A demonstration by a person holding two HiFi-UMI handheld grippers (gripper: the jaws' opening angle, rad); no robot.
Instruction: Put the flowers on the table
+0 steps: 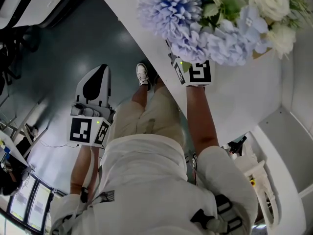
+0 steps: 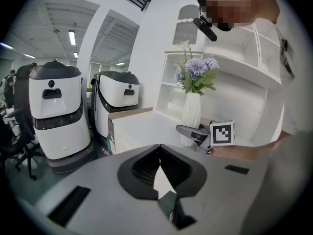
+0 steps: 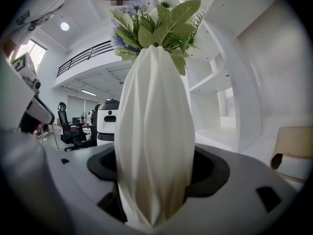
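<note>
A bunch of blue and white flowers (image 1: 215,18) with green leaves stands in a tall white ribbed vase (image 3: 154,146). My right gripper (image 3: 154,182) is shut on the vase's lower body, one jaw on each side. From the head view the blooms hide the vase and the jaws; only the right gripper's marker cube (image 1: 195,72) shows beneath them, over the white table (image 1: 244,97). The left gripper view shows the vase (image 2: 191,112) upright at the table (image 2: 142,126); whether it touches the top is unclear. My left gripper (image 2: 159,153) is shut and empty, held apart over the floor.
Two white-and-black machines (image 2: 56,111) (image 2: 115,102) stand on the floor left of the table. White shelves (image 2: 234,67) rise behind the vase. A white bag (image 1: 259,180) lies at the lower right. Office chairs (image 3: 66,121) stand further off.
</note>
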